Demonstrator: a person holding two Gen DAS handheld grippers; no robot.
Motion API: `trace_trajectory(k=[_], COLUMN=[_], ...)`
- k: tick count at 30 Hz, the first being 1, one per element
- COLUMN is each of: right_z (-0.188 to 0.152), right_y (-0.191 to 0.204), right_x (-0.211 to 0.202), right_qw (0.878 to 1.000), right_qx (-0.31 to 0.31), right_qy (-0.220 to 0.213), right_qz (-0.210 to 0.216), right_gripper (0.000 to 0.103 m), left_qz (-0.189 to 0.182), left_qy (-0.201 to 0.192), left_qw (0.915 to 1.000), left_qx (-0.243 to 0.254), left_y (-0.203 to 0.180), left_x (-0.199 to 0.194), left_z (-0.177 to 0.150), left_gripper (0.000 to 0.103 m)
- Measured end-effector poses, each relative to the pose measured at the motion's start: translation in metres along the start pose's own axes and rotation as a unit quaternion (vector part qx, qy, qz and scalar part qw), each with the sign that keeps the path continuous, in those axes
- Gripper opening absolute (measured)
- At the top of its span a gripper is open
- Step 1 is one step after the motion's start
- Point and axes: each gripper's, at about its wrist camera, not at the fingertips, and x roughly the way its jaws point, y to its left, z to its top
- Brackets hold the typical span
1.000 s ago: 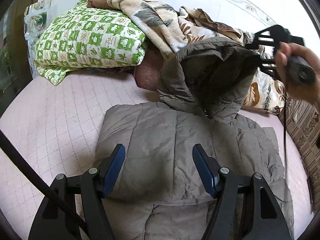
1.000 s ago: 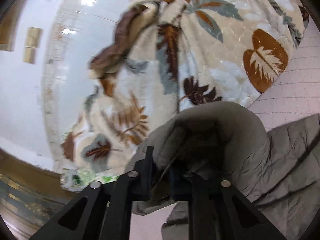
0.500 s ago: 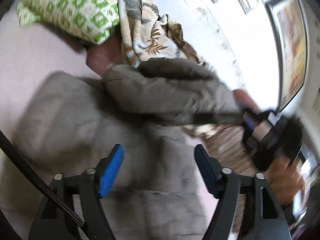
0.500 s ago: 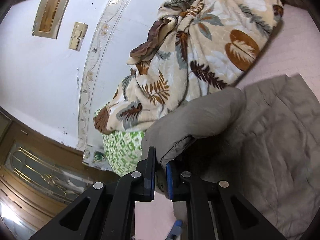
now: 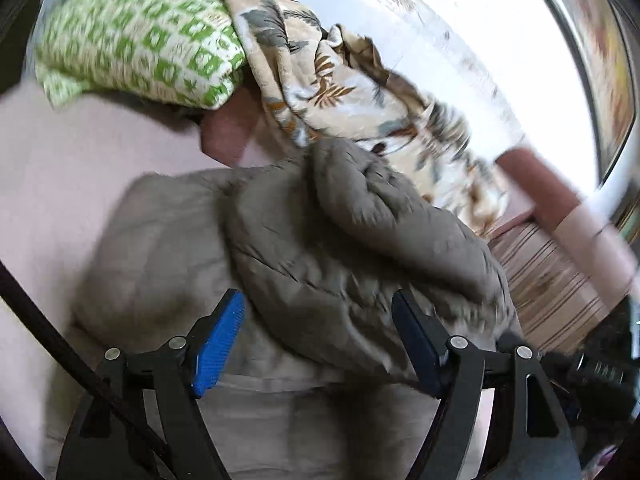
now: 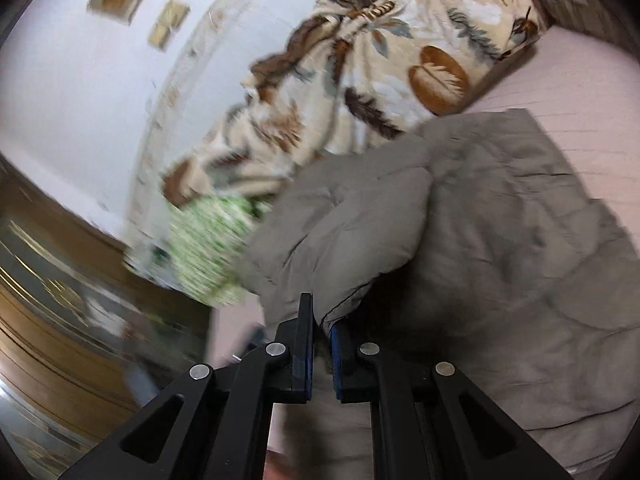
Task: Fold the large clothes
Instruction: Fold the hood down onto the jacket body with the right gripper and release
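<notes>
Your right gripper [image 6: 320, 354] clamps the grey quilted jacket's [image 6: 500, 240] hood, half-folded; your left gripper [image 5: 316, 344] hovers released; body folds remain.

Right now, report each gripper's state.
Left gripper: open, holding nothing, over the jacket.
Right gripper: shut on the jacket's hood.

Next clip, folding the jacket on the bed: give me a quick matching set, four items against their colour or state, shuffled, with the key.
Items:
1. jacket
2. pillow
3. left gripper
4. right gripper

Colour or state:
A. green and white pattern
B. shut on cloth
C. grey, quilted
D. open, holding nothing

Pairs: 1-C, 2-A, 3-D, 4-B
</notes>
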Motion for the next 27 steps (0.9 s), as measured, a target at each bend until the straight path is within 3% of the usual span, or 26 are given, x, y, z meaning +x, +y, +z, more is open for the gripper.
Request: trace_trajectory(k=[6,11,13,15,17,20,23,27], right_z=[-0.026,-0.032,-0.032,-0.029,-0.025,-0.027,-0.023,-0.002], right_y=[-0.04,-0.067,-0.07,-0.067,-0.062,-0.047,-0.022,0.015], right_x=[0.035,0.061,0.063,0.056,0.048,0.019,-0.005,-0.004], right_qw=[0.988,0.976,0.975,0.972,0.97,0.971,0.965,0.953], right_qx=[-0.079,-0.103,-0.109,-0.121,-0.125,-0.145,-0.193,-0.253], right_qy=[0.038,0.066,0.074,0.08,0.088,0.075,0.032,-0.024], right_qz=[-0.127,-0.179,-0.179,-0.184,-0.187,-0.175,-0.172,-0.166], right_gripper=[0.008,0.009,0.012,0.021,0.039,0.04,0.04,0.04], left_qz=[0.092,0.162,0.173,0.171,0.16,0.155,0.162,0.166], left_qy=[0.022,0.086,0.095,0.092,0.083,0.061,0.02,-0.01], left_qw=[0.9907,0.9685,0.9645,0.9651,0.9697,0.9737,0.9744,0.9753], left_qx=[0.098,0.168,0.175,0.175,0.165,0.156,0.154,0.145], left_y=[-0.023,-0.031,-0.027,-0.027,-0.026,-0.029,-0.032,-0.032], left_x=[0.023,0.061,0.068,0.065,0.057,0.045,0.03,0.023], left_z=[-0.016,-0.038,-0.043,-0.041,-0.036,-0.027,-0.019,-0.012], left_gripper=[0.076,0.076,0.076,0.076,0.076,0.076,0.076,0.076])
